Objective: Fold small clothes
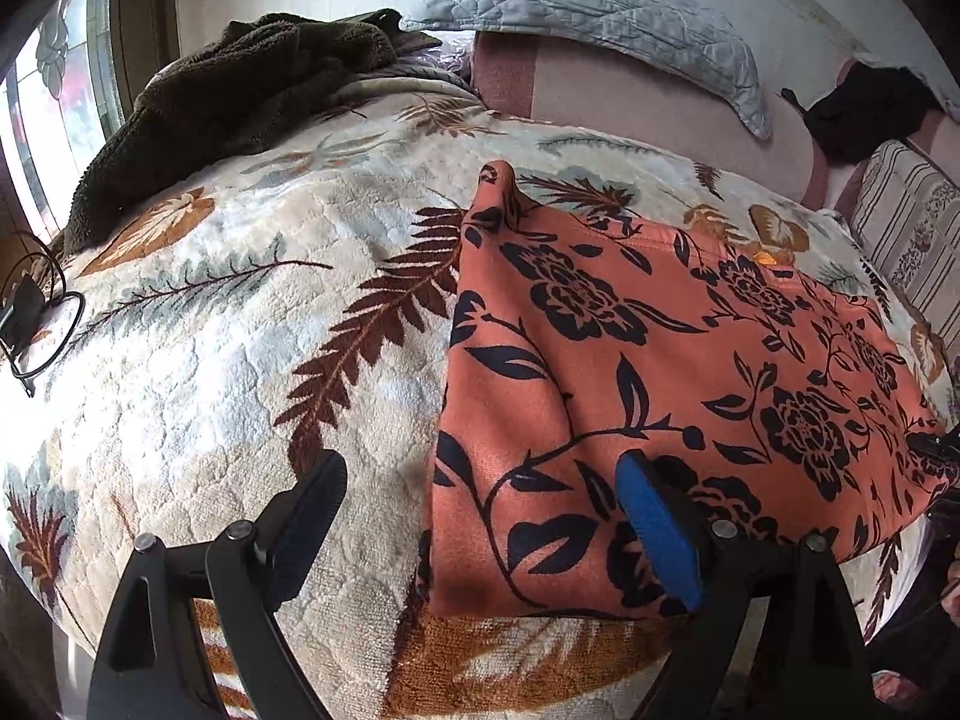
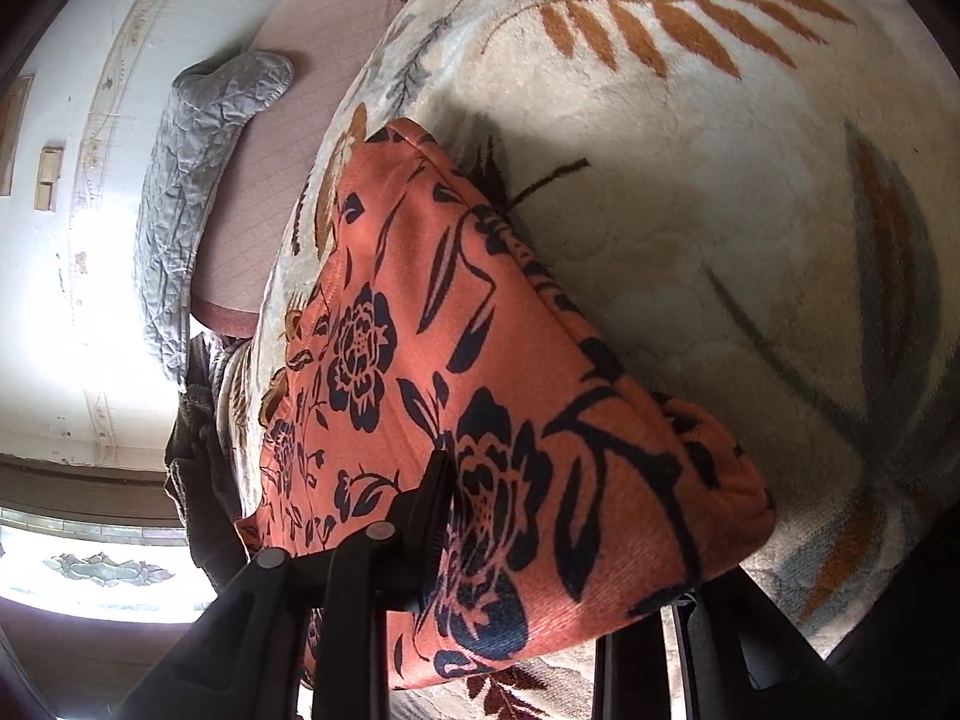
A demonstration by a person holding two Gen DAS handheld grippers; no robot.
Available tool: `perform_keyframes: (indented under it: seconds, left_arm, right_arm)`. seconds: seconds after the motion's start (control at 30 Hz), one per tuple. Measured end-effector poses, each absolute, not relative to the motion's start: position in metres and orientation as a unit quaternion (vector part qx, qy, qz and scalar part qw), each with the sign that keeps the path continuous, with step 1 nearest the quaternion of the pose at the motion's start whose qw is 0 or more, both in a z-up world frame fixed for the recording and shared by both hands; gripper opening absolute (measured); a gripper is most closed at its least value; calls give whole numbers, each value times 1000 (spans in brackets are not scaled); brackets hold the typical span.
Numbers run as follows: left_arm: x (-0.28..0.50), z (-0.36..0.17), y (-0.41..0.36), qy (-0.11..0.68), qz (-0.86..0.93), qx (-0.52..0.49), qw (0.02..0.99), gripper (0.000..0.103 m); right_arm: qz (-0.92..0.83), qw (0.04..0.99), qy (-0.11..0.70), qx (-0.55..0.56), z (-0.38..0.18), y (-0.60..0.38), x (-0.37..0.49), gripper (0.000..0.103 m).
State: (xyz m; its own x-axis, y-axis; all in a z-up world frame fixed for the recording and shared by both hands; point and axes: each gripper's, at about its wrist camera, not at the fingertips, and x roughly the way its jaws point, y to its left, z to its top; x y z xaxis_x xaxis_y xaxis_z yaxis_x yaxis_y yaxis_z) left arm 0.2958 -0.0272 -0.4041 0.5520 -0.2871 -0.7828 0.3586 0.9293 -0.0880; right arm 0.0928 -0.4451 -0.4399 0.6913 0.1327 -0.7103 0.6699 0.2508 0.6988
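Nearest of all, the left gripper (image 1: 480,516) is hanging just over the bed with its jaws standing wide apart, one blue-padded finger (image 1: 657,531) lying over the near edge of the orange floral garment (image 1: 660,372) and the other finger out over the leaf-patterned blanket (image 1: 210,360). Nothing is sitting between them; the cloth's left edge is running up the gap, closer to the padded finger.

The garment is lying flat on the blanket, folded into a rough rectangle, with one far corner poking up in a small peak. Its right end is sliding out of the left wrist view, where something dark and black is crowding the frame edge, too cut off to make out.

In the right wrist view the right gripper (image 2: 558,546) is coming in tilted, the whole room rolled sideways. One black finger (image 2: 429,516) is showing pressed against the orange cloth (image 2: 450,330); the other is buried under a thick bunched fold draped over it, so only its base is peeking out below. The cloth is clearly lying between the fingers, but I cannot tell whether they are pinching it or merely straddling it.

Beyond, a dark brown fleece (image 1: 228,96) is heaped at the blanket's far corner, a grey quilted pillow (image 1: 594,18) is leaning at the wall, and a black cable (image 1: 42,324) is looping at the left edge, partly cropped.
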Motion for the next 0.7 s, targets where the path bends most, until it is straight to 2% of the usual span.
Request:
perform_keyframes:
  seconds: [0.07,0.17,0.33,0.53,0.7]
  left_arm:
    - [299,-412,-31,452,-183,59,871,91]
    - [304,-411,-24,461,-196,32,865,90]
    - [317,-397,5,450,-168,-35,877,90]
    - [332,-393,44,451,-100,-104,881,90]
    - [335,-388,66,436,-43,-103,893,90]
  right_arm:
    - [-197,716,350,571,-436,-442,97,29]
    - [-214,733,359,537,-425,-434,105,30]
    - [-210,781,342,479,-386,-419,120,21]
    - [-181,837,328,398,-320,-383,157,20]
    - [-118,865,335,353,-290,-334,204,21]
